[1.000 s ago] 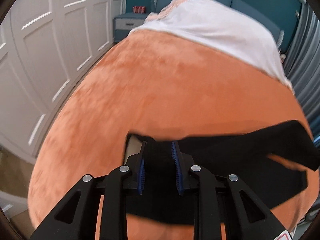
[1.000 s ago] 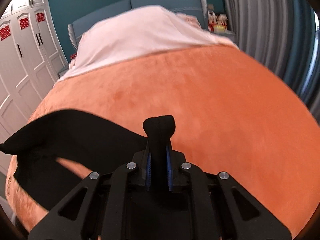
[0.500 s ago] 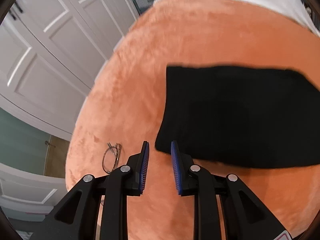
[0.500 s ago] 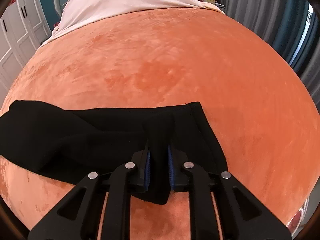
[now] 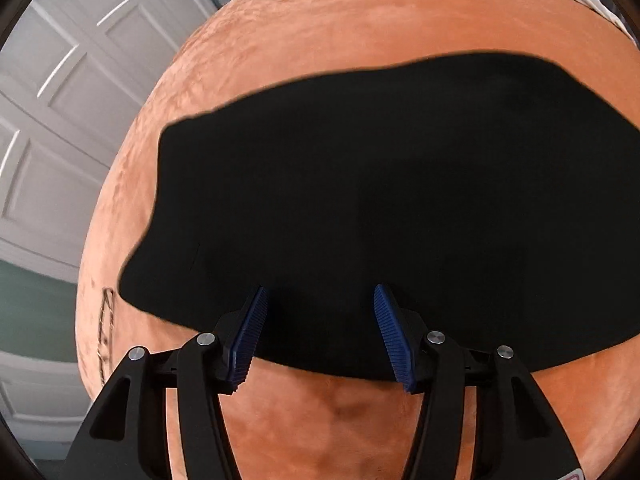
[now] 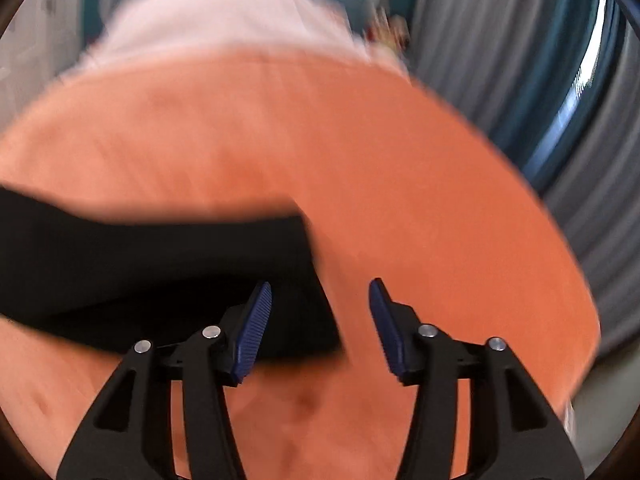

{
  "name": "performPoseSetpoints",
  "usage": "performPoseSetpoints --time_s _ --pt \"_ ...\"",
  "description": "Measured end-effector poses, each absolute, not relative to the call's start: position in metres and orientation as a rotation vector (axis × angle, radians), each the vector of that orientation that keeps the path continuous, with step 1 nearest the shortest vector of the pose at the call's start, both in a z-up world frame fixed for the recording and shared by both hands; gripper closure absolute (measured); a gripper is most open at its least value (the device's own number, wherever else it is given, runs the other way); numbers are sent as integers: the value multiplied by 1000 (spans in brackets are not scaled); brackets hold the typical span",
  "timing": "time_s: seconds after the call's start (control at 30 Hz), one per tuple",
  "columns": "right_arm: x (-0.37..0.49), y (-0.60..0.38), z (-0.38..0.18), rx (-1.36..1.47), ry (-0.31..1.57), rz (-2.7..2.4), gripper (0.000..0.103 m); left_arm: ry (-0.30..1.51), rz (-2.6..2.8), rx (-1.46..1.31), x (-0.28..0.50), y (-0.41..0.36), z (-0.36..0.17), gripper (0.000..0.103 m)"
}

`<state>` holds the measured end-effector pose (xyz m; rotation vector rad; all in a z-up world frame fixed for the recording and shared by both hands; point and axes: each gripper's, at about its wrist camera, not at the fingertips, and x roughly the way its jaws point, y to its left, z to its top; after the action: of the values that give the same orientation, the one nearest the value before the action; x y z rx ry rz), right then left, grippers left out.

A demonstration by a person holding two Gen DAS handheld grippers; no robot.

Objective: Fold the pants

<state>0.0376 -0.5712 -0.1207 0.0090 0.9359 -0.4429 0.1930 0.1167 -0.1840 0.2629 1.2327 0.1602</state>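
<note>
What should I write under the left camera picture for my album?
Open left tool above black pants lying flat on an orange blanket.

Right wrist view smeared throughout. Black pants (image 6: 160,272) run off left edge there, outline soft; figurines (image 6: 386,30) beyond orange blanket (image 6: 360,160) unreadable. Left wrist view: pants' right end cut by frame; thin wire object (image 5: 106,336) left of pants, too small to identify.

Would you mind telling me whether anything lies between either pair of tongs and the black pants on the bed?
Nothing visible does. The left tongs and right tongs stand open just above the black pants on the orange blanket.
</note>
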Motion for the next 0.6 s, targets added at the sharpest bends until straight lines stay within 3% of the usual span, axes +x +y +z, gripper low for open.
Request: performPoseSetpoints --time_s 0.17,0.33,0.37,0.4,0.43,0.47,0.5,0.6 --pt "-4 -598 -110 332 800 -453 53 1214 200 278 192 116 -184 43" --pt "55 -604 -130 434 870 -412 49 1216 233 276 189 111 -183 39" --pt "64 -602 -135 418 883 -414 52 1213 238 274 186 112 -183 38" --pt "76 -596 -140 401 898 -398 67 1213 240 268 185 113 -182 37" --pt "79 -591 -146 393 916 -389 74 1216 236 251 184 115 -181 37" --pt "83 -584 -145 380 935 -387 89 1220 230 238 184 117 -180 37" --pt "85 -577 -144 368 944 -373 97 1225 220 224 185 120 -178 37" --pt "61 -568 -112 307 856 -417 97 1226 188 200 186 126 -174 37"
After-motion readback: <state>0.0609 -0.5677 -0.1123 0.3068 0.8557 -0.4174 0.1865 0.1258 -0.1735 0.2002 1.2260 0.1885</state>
